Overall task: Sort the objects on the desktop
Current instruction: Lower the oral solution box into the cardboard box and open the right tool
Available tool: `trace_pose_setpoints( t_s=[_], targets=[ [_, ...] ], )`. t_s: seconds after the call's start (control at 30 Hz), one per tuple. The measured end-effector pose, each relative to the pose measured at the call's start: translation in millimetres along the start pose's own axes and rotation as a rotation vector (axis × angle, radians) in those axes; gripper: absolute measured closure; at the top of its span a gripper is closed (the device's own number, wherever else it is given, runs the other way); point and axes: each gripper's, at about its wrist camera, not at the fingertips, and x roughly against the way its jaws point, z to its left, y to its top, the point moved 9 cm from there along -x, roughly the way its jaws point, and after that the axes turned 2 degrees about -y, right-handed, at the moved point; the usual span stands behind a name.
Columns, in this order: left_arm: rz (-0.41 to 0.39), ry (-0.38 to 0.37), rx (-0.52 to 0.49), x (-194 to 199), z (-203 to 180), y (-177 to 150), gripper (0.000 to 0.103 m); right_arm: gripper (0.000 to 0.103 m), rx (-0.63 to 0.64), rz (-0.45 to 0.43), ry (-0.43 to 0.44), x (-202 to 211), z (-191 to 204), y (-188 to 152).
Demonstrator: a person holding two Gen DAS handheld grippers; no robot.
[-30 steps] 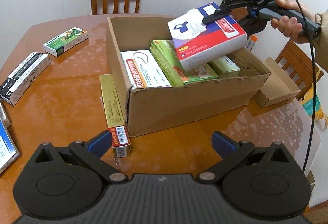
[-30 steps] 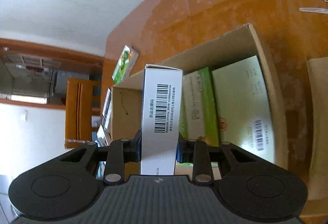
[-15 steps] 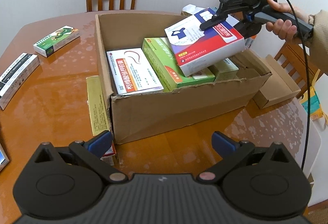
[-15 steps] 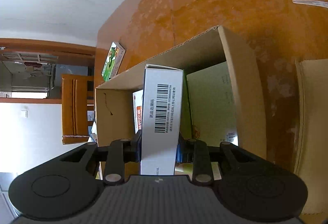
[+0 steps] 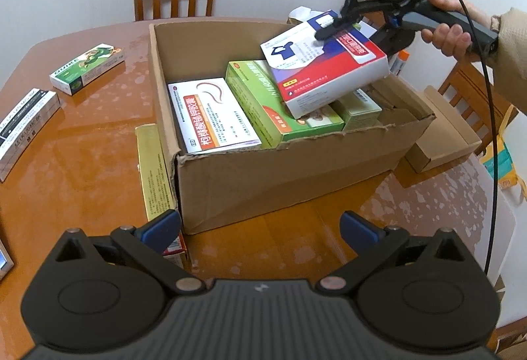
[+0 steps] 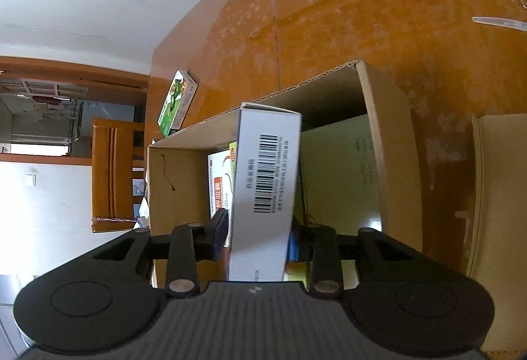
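Right hand-held gripper [image 6: 257,235] opening, pads loosening off red-and-white medicine box [image 5: 326,67] tilted between them above cardboard box [image 5: 283,169]; left hand-held gripper [image 5: 260,225] spread, unloaded, nearer on surface [image 5: 82,162].

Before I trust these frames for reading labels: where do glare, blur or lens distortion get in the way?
Left wrist view: fisheye bends the table edge and corners go dark; pale glare patches mottle the tabletop; labels in the cardboard box read sharply. Right wrist view: the scene sits rotated, the barcode on the white box is slightly smeared, and the bright doorway at left washes out.
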Motion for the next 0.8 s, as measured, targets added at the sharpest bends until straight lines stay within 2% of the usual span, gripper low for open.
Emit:
trace_pose_setpoints(
  t_s=[0.13,0.27,0.33,0.6,0.8],
  targets=[
    [-0.001,-0.011,-0.006,2,-1,0,0.000,0.038,0.003,0.000,0.022,3,7,-3],
    [-0.005,-0.018,0.000,4,-1,1,0.000,0.026,-0.018,0.009,0.055,5,14,-5],
    [-0.009,-0.022,-0.001,5,-1,1,0.000,0.016,-0.029,0.002,0.065,9,17,-5],
    [-0.015,-0.034,-0.014,10,-3,-1,0.000,0.015,0.003,-0.025,0.004,21,30,-6],
    [-0.022,-0.040,-0.012,13,-3,-1,0.000,0.015,0.037,-0.059,-0.103,39,29,-11]
  ],
)
